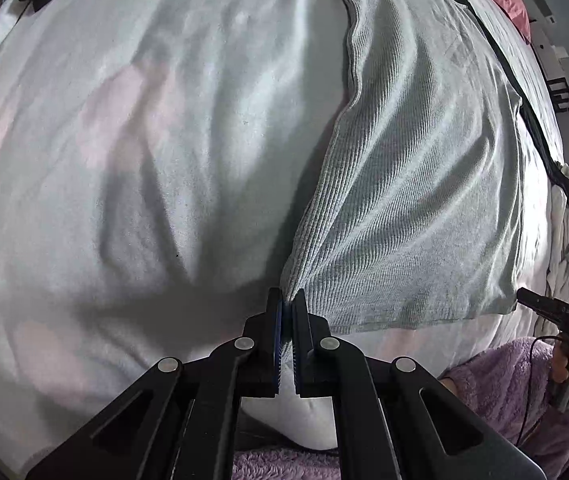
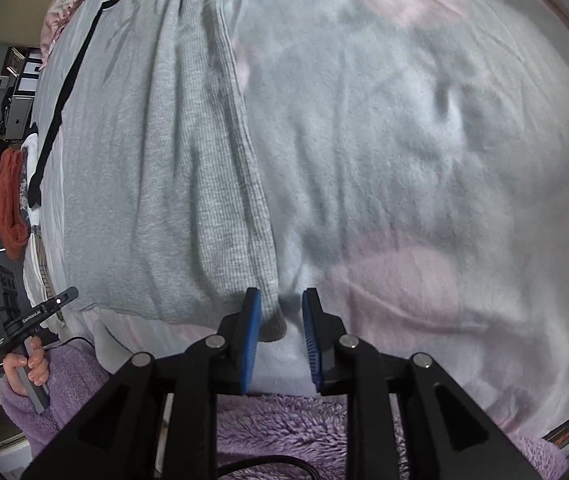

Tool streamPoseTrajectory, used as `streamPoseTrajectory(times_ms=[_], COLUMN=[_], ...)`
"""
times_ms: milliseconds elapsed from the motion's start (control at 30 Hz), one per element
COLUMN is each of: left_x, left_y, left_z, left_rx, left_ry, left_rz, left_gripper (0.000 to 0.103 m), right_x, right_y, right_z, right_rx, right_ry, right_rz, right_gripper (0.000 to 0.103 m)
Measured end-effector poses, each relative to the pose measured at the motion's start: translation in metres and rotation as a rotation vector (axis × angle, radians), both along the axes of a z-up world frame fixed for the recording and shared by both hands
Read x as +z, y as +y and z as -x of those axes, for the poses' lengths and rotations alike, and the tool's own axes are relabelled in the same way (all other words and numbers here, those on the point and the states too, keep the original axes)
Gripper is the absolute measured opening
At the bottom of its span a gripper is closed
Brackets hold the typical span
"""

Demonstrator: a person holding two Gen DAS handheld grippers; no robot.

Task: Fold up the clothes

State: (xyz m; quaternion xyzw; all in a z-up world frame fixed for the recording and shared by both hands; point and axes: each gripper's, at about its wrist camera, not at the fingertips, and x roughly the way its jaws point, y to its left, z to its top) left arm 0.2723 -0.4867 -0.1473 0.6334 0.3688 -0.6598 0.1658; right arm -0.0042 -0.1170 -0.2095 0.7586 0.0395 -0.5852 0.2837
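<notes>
On the blanket [image 1: 124,160] the left gripper [image 1: 287,308] pinches the grey shirt's [image 1: 424,200] corner — the right gripper [image 2: 282,308] stands wide around another corner.

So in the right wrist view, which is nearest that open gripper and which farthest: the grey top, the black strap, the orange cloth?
From the right gripper:
1. Grey top, its corner between the open jaws.
2. Black strap, up along the top's far left edge.
3. Orange cloth, beyond the strap at the far left.

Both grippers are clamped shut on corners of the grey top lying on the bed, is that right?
Not quite. The left gripper is shut on the grey top, but the right wrist view shows the right gripper open around its corner, on the bed.
</notes>
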Motion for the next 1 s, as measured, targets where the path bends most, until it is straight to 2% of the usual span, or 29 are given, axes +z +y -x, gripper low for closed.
streamPoseTrajectory(times_ms=[67,167,233,300,333,400,467,533,800,900,1000], left_x=[0.0,-0.001,0.0,0.0,0.001,-0.007,-0.008,0.006,0.06,0.063,0.039], left_y=[0.0,0.0,-0.001,-0.003,-0.004,0.009,0.024,0.026,0.033,0.03,0.045], left_z=[0.003,0.007,0.009,0.009,0.008,0.007,0.015,0.017,0.024,0.015,0.022], left_rx=[-0.005,-0.008,-0.006,-0.004,-0.002,-0.002,-0.002,-0.012,-0.062,-0.114,-0.159], left_ry=[-0.003,-0.008,-0.008,-0.006,-0.003,0.006,0.021,0.054,0.193,0.166,0.081], left_rz=[0.002,0.003,0.001,0.0,-0.001,0.003,0.01,0.015,0.012,0.025,0.039], left_gripper=[0.004,0.004,0.004,0.004,0.004,0.004,0.004,0.004,0.004,0.004,0.004], right_x=[-0.007,-0.011,-0.012,-0.01,-0.008,-0.001,0.011,0.028,0.126,0.146,0.133], right_y=[-0.001,-0.006,-0.012,-0.017,-0.018,-0.017,-0.015,-0.012,-0.004,-0.004,-0.002], right_z=[-0.001,-0.004,-0.009,-0.013,-0.015,-0.017,-0.016,-0.013,0.003,0.001,-0.002], right_rx=[-0.002,0.001,0.019,0.044,0.054,0.056,0.053,0.049,0.1,0.149,0.185], right_ry=[-0.015,-0.048,-0.034,-0.008,0.005,0.019,0.047,0.079,0.248,0.297,0.285], right_rz=[-0.014,0.023,0.014,-0.003,-0.011,-0.007,-0.013,-0.006,-0.026,-0.068,-0.131], right_gripper=[0.021,0.023,0.023,0.016,0.007,0.006,0.005,0.005,0.004,0.004,0.004])
